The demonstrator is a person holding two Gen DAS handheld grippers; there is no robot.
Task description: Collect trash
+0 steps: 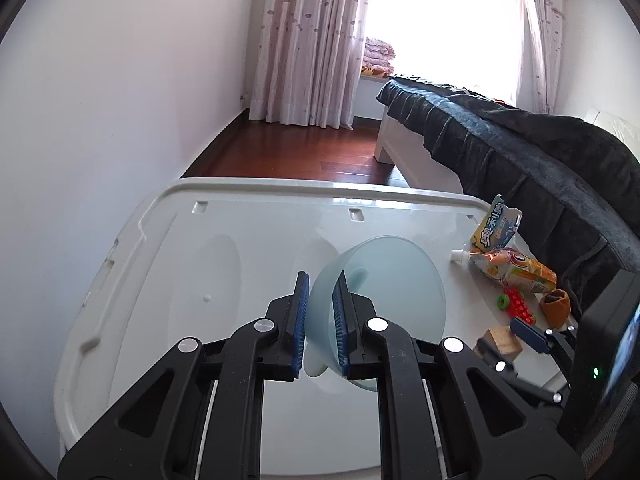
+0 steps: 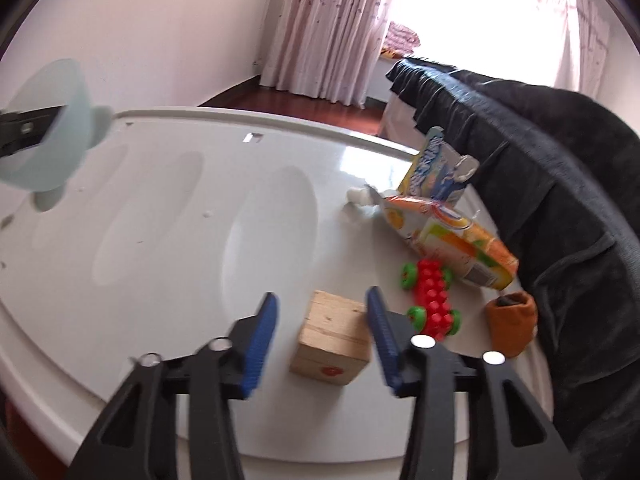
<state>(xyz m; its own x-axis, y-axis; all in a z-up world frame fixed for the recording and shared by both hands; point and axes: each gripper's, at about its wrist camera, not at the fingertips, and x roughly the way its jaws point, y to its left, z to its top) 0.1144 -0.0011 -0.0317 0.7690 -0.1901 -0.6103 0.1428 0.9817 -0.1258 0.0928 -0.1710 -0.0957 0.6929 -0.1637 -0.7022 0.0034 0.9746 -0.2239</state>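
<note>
Right wrist view: trash sits at the far right of the white lid (image 2: 168, 184), by the dark blanket (image 2: 560, 168). It's an orange juice pouch (image 2: 448, 240) lying flat w/ its white cap pointing left, and a torn yellow-blue wrapper (image 2: 436, 168) propped up just behind it, touching. Both look untouched, so nothing collected yet by my read.

Near them, non-trash: red studded toy (image 2: 432, 300) w/ green wheels, orange sock-like thing (image 2: 512, 320) to its right, wooden block (image 2: 332, 340) nearest the camera.

Right gripper (image 2: 324, 312) has its tongs apart, straddling the block. The right pad looks to be at the block's edge, the left pad stands clear, so no clamp. Frame is blurred, so contact is uncertain.

Left gripper (image 1: 322, 300) has its tongs together on the wall of a pale blue bowl (image 1: 384, 288), one pad inside and one outside, bowl tipped on its side and lifted off the lid. Likely the bin for the trash.

Left: all of it, i.e. get pouch + wrapper into the bowl.

View diffs: left wrist shows the grip on the bowl rim close up and the bowl's empty inside; right wrist only catches the bowl at the far left edge. Right wrist shows the block between the tongs; in the left wrist view it's half hidden behind the right gripper.
</note>
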